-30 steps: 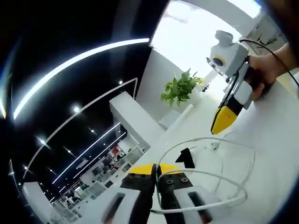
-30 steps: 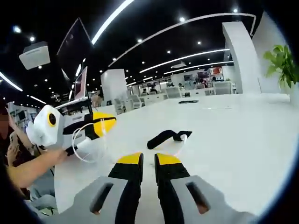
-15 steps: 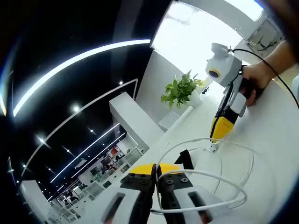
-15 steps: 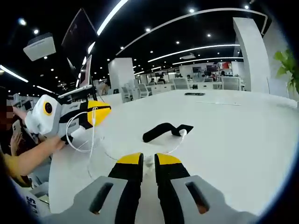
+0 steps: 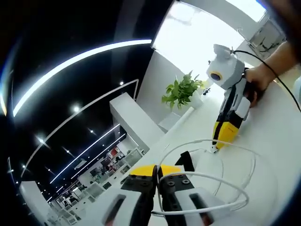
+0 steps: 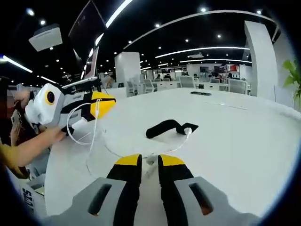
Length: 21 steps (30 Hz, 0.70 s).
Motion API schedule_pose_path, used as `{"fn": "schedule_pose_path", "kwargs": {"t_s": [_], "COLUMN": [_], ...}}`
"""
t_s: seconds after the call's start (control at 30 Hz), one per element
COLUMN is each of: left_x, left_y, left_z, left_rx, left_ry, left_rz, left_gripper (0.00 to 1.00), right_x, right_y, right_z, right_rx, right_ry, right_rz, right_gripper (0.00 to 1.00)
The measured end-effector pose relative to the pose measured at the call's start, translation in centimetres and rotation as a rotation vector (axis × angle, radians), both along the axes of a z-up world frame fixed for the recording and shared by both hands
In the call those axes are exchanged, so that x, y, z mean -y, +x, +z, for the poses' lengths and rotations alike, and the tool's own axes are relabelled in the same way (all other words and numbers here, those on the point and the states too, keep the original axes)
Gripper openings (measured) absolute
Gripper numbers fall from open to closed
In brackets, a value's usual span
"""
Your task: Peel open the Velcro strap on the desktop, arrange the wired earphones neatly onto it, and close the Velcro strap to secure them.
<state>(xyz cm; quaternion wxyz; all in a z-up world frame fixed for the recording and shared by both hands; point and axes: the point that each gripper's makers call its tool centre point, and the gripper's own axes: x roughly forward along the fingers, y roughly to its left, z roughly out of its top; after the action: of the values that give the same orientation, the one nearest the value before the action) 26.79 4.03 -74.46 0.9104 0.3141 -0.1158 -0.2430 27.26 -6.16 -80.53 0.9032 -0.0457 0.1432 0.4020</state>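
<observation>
**Cable looped at your left jaws, right tips down at the earbud end**

Left gripper view: your left gripper [image 5: 157, 170] has its yellow tips pressed together, almost no gap. The white earphone cable [image 5: 235, 188] runs across the jaw bodies and loops out over the white desktop [image 5: 277, 136]; whether the tips actually pinch the cable is hard to make out, since the crossing sits low in the view and partly behind the jaws. The black Velcro strap [image 5: 187, 160] pokes up just beyond the tips, mostly hidden by them. Your right gripper [image 5: 225, 134] stands tilted with its yellow tips down at a small white earphone piece [image 5: 215, 149]; contact is too small to tell. Your hand [image 5: 257, 82] holds its grip, the arm cut off by the edge. A potted plant [image 5: 181, 90] sits far back.

Right gripper view: your right gripper [image 6: 149, 162] shows a narrow gap between its tips, with a white bit of cable [image 6: 149, 161] in that gap, blurred. The strap [image 6: 164, 127] lies curled on the desktop [image 6: 235, 136], an earbud [image 6: 187, 131] touching its right end. Your left gripper [image 6: 101, 104] has cable loops [image 6: 82, 129] hanging off it.
</observation>
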Motion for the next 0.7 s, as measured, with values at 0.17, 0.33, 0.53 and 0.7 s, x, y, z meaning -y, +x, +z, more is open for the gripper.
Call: {"fn": "schedule_pose_path", "kwargs": {"t_s": [0.17,0.33,0.53,0.7], "left_x": [0.1,0.1,0.1,0.1], "left_y": [-0.1,-0.1,0.0,0.0], "left_z": [0.0,0.0,0.0,0.0], "left_rx": [-0.001,-0.004,-0.004,-0.005], "left_ry": [-0.004,-0.01,-0.007,-0.011], "left_rz": [-0.005,-0.009,-0.01,-0.008], "left_gripper": [0.06,0.06,0.06,0.06], "right_x": [0.1,0.0,-0.4,-0.4], "right_y": [0.8,1.1,1.2,1.1], "right_z": [-0.6,-0.6,-0.7,-0.6], "right_rx": [-0.01,-0.003,0.02,0.07], "right_ry": [-0.037,-0.046,-0.068,-0.107], "right_rz": [-0.01,-0.007,-0.001,0.001], "right_gripper": [0.16,0.17,0.16,0.15]}}
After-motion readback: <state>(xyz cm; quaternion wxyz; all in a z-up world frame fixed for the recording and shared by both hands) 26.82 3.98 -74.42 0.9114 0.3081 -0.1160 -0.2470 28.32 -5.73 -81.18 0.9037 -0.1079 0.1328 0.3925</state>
